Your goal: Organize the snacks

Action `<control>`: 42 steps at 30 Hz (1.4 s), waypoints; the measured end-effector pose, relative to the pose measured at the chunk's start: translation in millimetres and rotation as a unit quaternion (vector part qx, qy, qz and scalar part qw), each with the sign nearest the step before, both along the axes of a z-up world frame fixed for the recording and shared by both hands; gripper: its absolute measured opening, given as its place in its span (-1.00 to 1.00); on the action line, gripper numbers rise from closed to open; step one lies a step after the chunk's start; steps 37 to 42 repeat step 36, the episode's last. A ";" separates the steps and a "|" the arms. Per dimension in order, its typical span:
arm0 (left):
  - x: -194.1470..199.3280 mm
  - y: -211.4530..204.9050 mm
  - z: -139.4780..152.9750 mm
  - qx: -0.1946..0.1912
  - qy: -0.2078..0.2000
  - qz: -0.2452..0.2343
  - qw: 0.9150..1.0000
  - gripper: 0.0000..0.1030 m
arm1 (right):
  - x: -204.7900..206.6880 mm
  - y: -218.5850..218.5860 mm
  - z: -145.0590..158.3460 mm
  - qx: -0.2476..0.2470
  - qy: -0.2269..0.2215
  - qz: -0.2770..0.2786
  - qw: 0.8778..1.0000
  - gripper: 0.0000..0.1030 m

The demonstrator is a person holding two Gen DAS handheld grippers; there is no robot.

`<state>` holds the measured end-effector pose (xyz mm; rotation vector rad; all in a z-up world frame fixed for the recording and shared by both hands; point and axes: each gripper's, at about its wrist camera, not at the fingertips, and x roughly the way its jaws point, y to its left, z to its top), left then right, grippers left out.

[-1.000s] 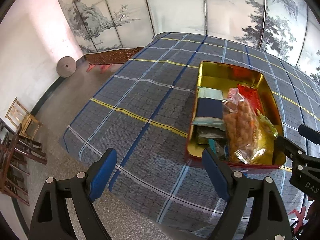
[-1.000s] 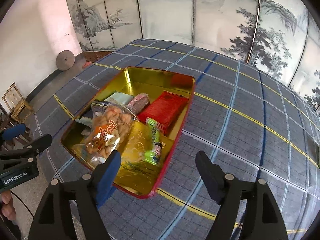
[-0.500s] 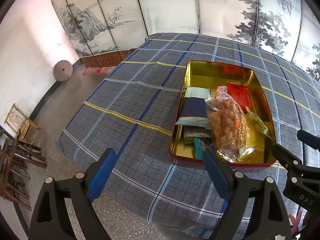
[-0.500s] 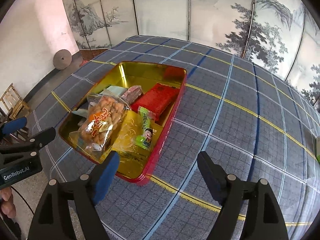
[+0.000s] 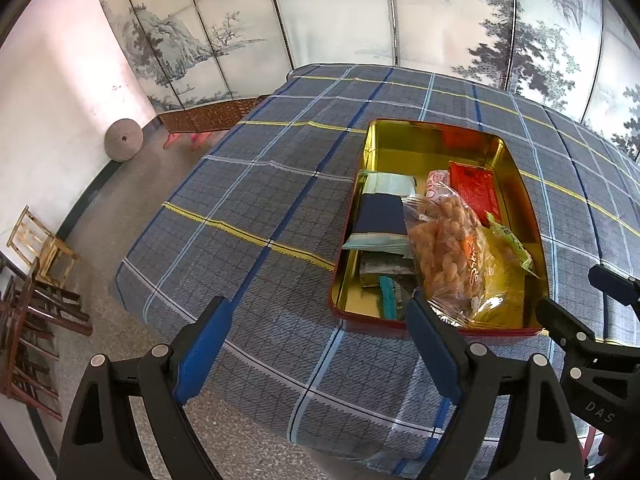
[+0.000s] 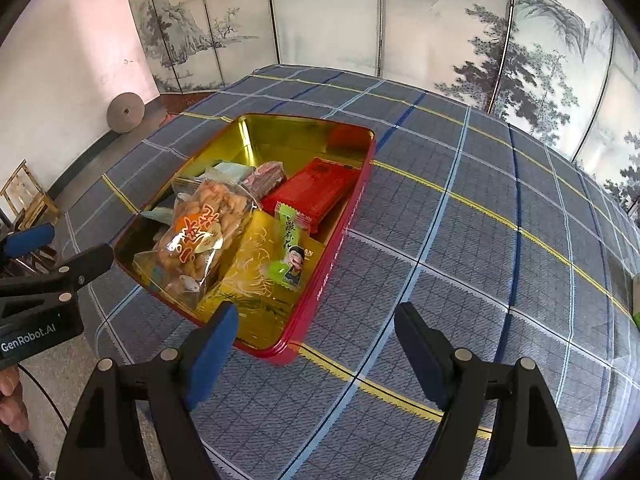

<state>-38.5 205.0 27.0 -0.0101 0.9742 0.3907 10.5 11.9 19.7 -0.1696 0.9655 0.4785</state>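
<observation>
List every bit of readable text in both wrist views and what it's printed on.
"GenRobot.AI": left gripper body.
"DAS": right gripper body, rest cut off.
Orange-white characters on the clear fried-snack bag: not legible.
Characters on the green candy wrapper: too small.
Lettering on the red tin wall: blurred.

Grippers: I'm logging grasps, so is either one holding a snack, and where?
Nothing is held. The left gripper and right gripper are open, short of the tin.

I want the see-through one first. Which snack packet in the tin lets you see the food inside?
The clear bag of golden fried twists, lying on top at the tin's near end; the red pack, green sachet and others are opaque.
</observation>
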 end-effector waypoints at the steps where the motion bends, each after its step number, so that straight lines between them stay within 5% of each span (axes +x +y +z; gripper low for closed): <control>1: 0.1 0.1 -0.3 -0.001 0.000 0.000 1.000 0.68 | 0.1 0.1 -0.3 -0.002 0.000 -0.001 1.000 0.59; 42: -1.4 -6.5 -3.7 -0.015 -0.001 -0.011 1.000 0.68 | -1.5 8.1 -6.4 -0.016 0.004 0.006 1.000 0.59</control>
